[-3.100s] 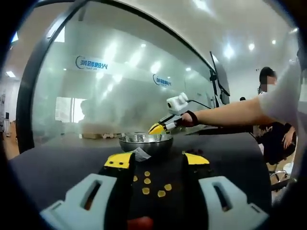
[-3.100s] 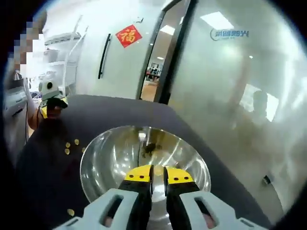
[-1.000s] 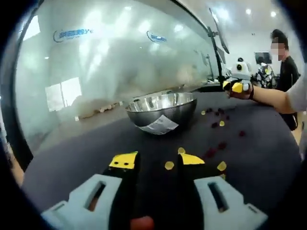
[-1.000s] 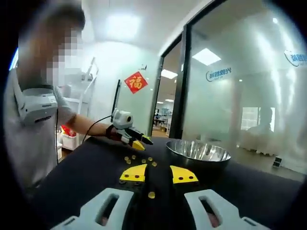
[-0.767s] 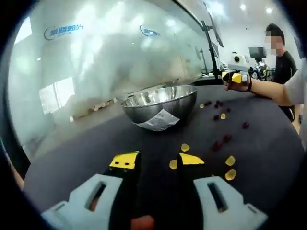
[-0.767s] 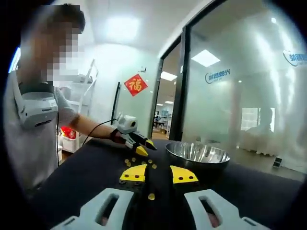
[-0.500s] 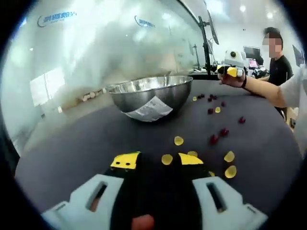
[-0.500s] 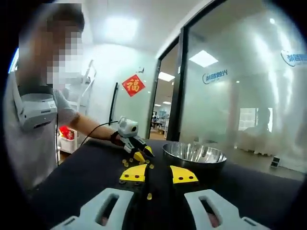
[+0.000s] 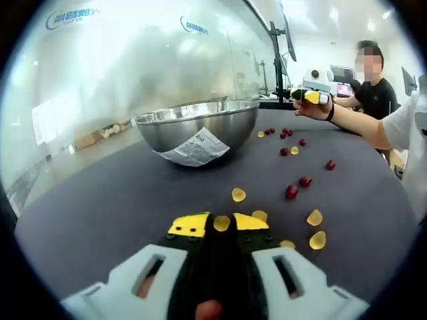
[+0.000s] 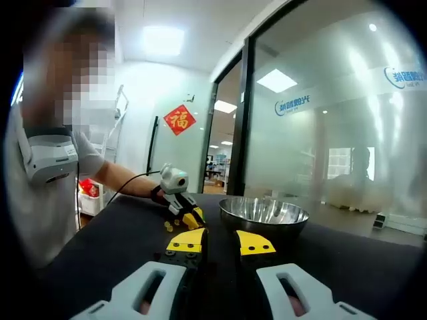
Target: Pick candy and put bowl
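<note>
Lying scattered on a dark tabletop [image 9: 100, 200], yellow candies [image 9: 238, 195] and red candies [image 9: 291, 192] are seen in the left gripper view, spread between the near edge and a steel bowl [image 9: 197, 125] that stands farther in, toward the glass wall [image 9: 120, 73]. A paper label [image 9: 195, 147] is stuck to the bowl's outer side; the inside of the bowl is hidden by its rim. The left gripper [image 9: 221, 223] is held low over the tabletop, its yellow-tipped jaws drawn close about one yellow candy [image 9: 221, 223]; whether the candy is pinched or merely between the tips cannot be told. The right gripper [image 9: 309, 95] is seen far off past the red candies, in a hand [image 9: 312, 109], too small for its jaws to be read.

In the right gripper view the right gripper [image 10: 221, 242] is shown with jaws apart, nothing between them. The bowl [image 10: 263, 215] stands beyond, and the left gripper [image 10: 189, 215] is lowered to the tabletop [image 10: 100, 233] beside a few yellow candies [image 10: 168, 227], blurred. A person's torso [image 10: 47, 180] is cut off at the left.
</note>
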`<state>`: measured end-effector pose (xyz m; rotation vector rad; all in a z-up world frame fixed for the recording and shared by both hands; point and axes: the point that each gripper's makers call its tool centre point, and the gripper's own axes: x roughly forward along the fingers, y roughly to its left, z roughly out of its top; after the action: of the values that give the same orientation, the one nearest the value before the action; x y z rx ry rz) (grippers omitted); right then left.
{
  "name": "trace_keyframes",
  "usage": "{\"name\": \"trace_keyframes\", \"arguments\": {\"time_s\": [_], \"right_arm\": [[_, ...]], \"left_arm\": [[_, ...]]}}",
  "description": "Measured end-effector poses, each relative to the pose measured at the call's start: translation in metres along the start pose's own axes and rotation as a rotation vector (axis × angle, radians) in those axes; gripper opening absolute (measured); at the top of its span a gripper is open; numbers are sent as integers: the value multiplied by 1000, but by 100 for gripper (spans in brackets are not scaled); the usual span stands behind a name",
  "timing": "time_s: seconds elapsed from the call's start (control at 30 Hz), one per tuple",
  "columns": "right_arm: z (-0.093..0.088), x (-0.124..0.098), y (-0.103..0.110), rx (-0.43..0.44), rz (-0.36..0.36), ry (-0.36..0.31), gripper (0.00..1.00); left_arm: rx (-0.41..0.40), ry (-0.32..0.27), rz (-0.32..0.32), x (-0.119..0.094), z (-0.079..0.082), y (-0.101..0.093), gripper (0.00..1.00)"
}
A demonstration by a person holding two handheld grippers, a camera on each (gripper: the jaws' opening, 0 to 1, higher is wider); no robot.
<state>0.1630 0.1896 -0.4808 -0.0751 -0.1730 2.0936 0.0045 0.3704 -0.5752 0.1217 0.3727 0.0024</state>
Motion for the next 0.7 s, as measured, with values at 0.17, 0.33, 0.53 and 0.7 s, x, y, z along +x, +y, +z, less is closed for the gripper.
{"name": "trace_keyframes", "arguments": {"time_s": [0.17,0.33,0.53,0.7], "right_arm": [[-3,-1,-4,-13,-13,8,12],[-9,-8,-16,-37,-65,49,13],[-32,-9,-48,6,-126,136,15],[-56,0,-65,5,-107,276,15]], "left_arm": [[-7,-8,-10,0,-1,-1,4],[-20,-18,-13,0,-1,-1,4],[-24,-26,-16,1,-1,-1,4],[-31,-32,-16,1,-2,-1,4]]}}
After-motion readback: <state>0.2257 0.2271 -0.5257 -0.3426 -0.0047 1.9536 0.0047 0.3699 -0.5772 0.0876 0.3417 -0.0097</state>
